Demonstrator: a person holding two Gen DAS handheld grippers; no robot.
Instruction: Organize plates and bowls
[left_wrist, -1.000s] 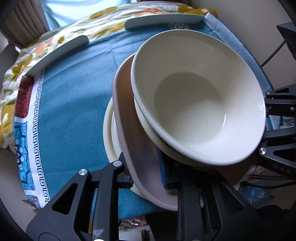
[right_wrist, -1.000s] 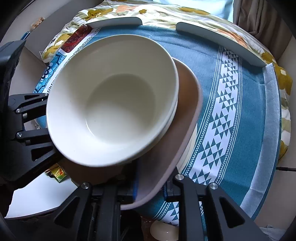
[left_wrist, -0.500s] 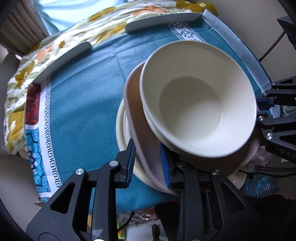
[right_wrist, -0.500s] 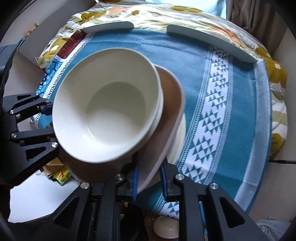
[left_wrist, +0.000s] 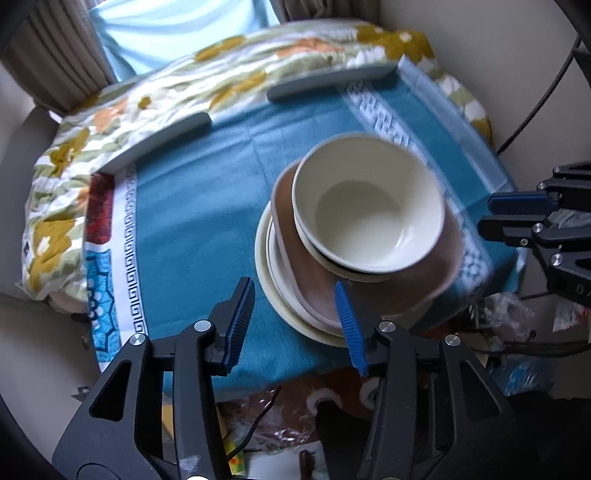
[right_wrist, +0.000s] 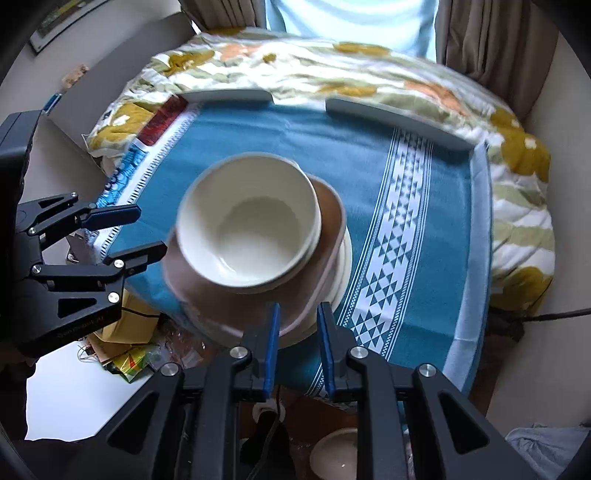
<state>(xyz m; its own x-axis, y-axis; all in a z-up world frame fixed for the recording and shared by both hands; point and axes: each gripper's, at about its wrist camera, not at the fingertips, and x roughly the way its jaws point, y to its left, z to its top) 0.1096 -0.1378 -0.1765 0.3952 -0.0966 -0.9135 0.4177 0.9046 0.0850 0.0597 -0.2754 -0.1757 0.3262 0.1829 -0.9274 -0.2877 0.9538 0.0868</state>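
Now both tools free: left gripper (left_wrist: 295, 314) spread wide, right gripper (right_wrist: 297, 328) parted, nothing pinched; cream ceramic bowl (left_wrist: 369, 206) atop brown plate (left_wrist: 317, 284), cream plates beneath, on teal cloth (left_wrist: 192, 206); likely heavy, brittle, slick; grip rim edge

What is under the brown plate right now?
Under the brown plate sit cream plates on the blue tablecloth; two rims show, any further ones are covered. Cream bowls sit on top.

Glossy cream ceramic bowl (left_wrist: 369, 206); matt brown plate (left_wrist: 314, 273); woven blue cloth (left_wrist: 192, 221) over the table; ribbed blue gripper pads (left_wrist: 240, 317).
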